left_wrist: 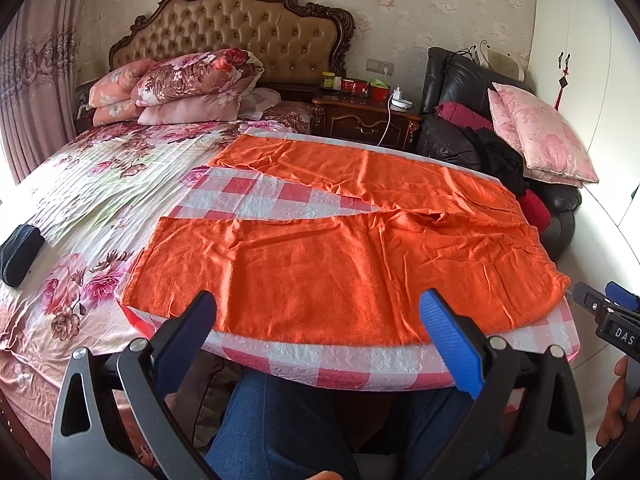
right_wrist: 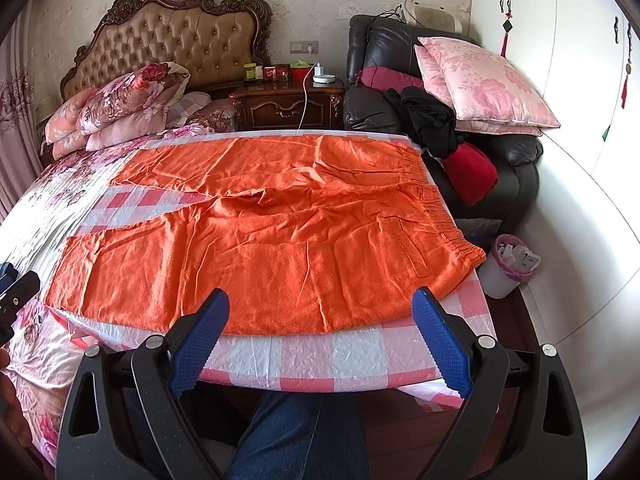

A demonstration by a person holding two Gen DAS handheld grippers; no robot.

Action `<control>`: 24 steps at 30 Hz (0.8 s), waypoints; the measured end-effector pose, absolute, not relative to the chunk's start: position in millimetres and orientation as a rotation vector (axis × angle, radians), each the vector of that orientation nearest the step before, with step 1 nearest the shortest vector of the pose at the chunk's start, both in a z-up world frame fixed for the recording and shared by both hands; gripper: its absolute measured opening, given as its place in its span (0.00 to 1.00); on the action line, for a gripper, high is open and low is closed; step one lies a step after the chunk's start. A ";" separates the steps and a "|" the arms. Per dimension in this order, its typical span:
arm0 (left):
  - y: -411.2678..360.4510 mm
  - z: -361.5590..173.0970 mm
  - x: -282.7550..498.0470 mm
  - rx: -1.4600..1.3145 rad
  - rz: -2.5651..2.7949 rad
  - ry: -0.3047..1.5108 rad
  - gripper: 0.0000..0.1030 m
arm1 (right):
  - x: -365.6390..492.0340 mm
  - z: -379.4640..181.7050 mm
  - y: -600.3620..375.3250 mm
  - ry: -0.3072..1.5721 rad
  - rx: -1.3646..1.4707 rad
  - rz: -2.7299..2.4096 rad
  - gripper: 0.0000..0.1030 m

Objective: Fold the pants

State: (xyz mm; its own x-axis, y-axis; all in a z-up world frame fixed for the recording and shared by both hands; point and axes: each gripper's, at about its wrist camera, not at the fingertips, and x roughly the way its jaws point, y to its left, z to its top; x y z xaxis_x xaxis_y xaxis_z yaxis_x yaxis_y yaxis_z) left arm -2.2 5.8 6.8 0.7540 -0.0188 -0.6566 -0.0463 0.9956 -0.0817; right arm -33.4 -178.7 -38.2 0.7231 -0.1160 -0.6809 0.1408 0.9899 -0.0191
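Note:
Orange pants [left_wrist: 340,248] [right_wrist: 272,236] lie flat and unfolded on a red-and-white checked board [left_wrist: 360,364] [right_wrist: 328,360]. Their legs spread apart toward the left and the elastic waistband is at the right. My left gripper [left_wrist: 320,312] hovers open over the near hem of the closer leg, with nothing between its blue fingers [left_wrist: 448,332]. Over the near edge of the pants, closer to the waistband, my right gripper [right_wrist: 320,312] is held open and empty too. The right gripper [left_wrist: 608,312] also shows at the right edge of the left wrist view.
The board rests on a bed with a floral cover [left_wrist: 92,184], pillows [left_wrist: 180,84] and a tufted headboard. A black pouch [left_wrist: 20,252] lies on the bed at left. Right of the board are a nightstand [right_wrist: 288,104], a black armchair [right_wrist: 440,120] with cushions, and a bin [right_wrist: 508,268]. A person's jeans-clad legs [right_wrist: 292,436] are below.

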 end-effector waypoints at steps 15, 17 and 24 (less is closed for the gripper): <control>10.3 5.2 -3.1 -0.097 0.021 0.717 0.98 | -32.6 -41.5 -179.7 0.756 0.040 -0.142 0.87; 10.3 5.3 -3.0 -0.098 0.021 0.717 0.98 | -32.7 -41.7 -179.6 0.757 0.040 -0.141 0.87; 9.9 2.4 -1.4 -0.096 0.024 0.722 0.98 | -32.2 -45.4 -180.4 0.763 0.041 -0.141 0.88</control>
State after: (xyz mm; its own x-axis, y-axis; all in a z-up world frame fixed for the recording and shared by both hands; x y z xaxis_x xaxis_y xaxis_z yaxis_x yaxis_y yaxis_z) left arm -1.4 9.9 2.4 0.7501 -0.0116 -0.6612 -0.0550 0.9953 -0.0799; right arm -32.2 -180.4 -45.4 0.7138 -0.1127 -0.6912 0.1421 0.9897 -0.0146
